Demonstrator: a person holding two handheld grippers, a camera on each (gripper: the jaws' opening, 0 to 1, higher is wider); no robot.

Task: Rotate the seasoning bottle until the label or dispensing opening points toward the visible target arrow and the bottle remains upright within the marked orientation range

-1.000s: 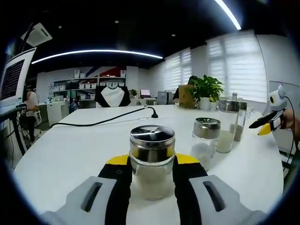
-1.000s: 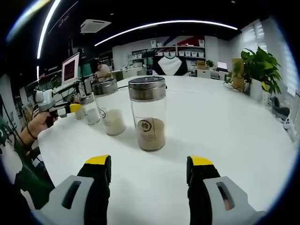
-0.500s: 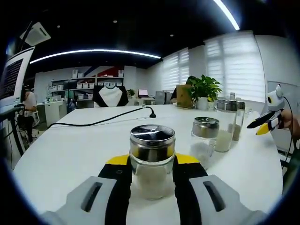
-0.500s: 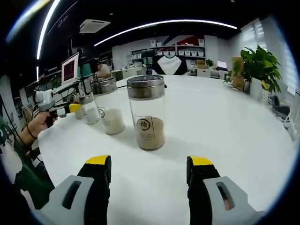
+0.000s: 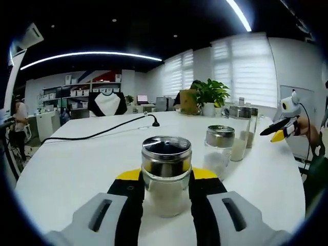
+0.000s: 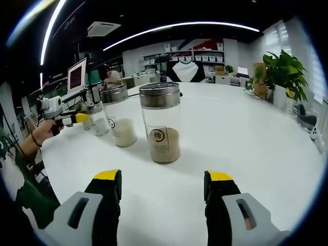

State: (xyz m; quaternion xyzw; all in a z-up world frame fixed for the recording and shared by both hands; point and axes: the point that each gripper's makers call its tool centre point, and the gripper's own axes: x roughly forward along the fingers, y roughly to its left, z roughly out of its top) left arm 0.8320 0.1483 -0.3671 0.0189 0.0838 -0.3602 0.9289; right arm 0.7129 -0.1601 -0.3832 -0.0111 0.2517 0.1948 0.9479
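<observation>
In the left gripper view the left tool (image 5: 166,192) is clamped on the seasoning bottle (image 5: 166,174), a short glass jar with a metal shaker lid, which stands upright on the white counter (image 5: 66,169); its lower sides are hidden by the black, yellow-tipped jaws, and its pale contents are only dimly readable through the glass. Just beyond to the right stand a second small shaker (image 5: 219,151) and a taller jar (image 5: 239,132), the latter partly covering another jar behind it. A black cable (image 5: 97,133) crosses the far counter. In the right gripper view the right tool (image 6: 163,187) hangs with its jaws apart, holding nothing, short of a tall jar of brown powder (image 6: 161,123); the mark on its label is too small to read. No target arrow can be made out.
</observation>
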